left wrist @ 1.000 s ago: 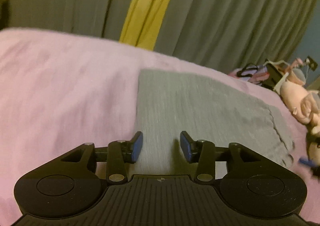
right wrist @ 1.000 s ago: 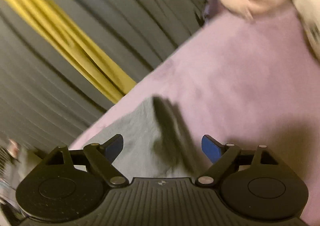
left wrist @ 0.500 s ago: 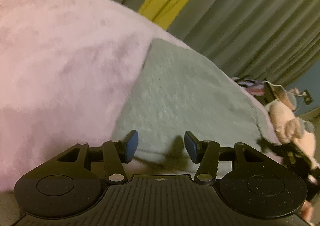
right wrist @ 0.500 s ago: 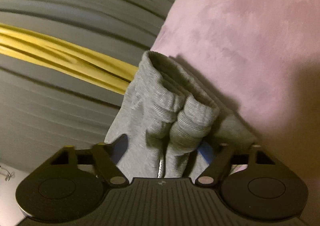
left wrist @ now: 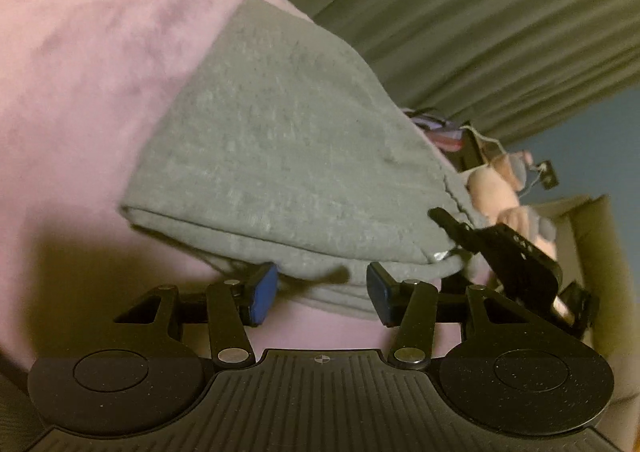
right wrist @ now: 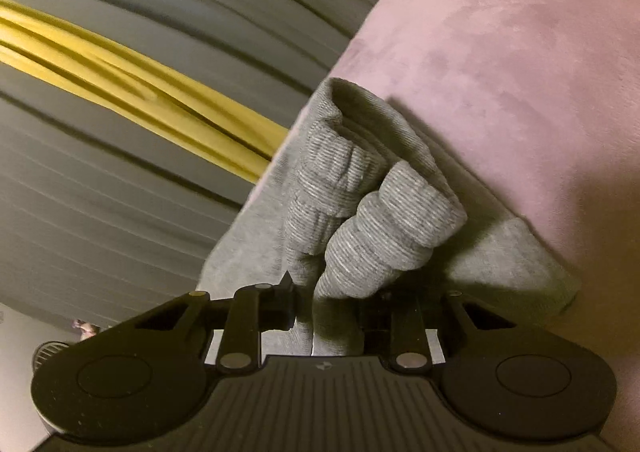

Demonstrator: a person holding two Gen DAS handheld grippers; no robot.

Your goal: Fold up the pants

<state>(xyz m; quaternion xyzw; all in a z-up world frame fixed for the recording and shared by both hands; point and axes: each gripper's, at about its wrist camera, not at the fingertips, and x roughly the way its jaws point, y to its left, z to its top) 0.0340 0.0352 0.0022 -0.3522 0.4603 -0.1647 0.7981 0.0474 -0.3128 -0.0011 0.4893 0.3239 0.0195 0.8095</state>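
The grey pants [left wrist: 280, 148] lie folded on the pink bedspread [left wrist: 80, 64]. My left gripper [left wrist: 320, 292] is open, its blue pads on either side of the near folded edge, low at the bed surface. My right gripper [right wrist: 326, 312] is shut on the ribbed cuffs of the pants [right wrist: 360, 220], which bunch up between its fingers. In the left wrist view the right gripper [left wrist: 500, 252] shows as a black shape at the pants' right corner.
Grey curtains [left wrist: 480, 12] with a yellow strip [right wrist: 140, 88] hang behind the bed. A pink plush toy [left wrist: 504, 188] and some clutter lie at the far right of the bed. A blue wall [left wrist: 592, 140] is at the right.
My right gripper has closed on the ribbed cuffs of the pants. My left gripper has dropped lower and come up to the near folded edge, still open.
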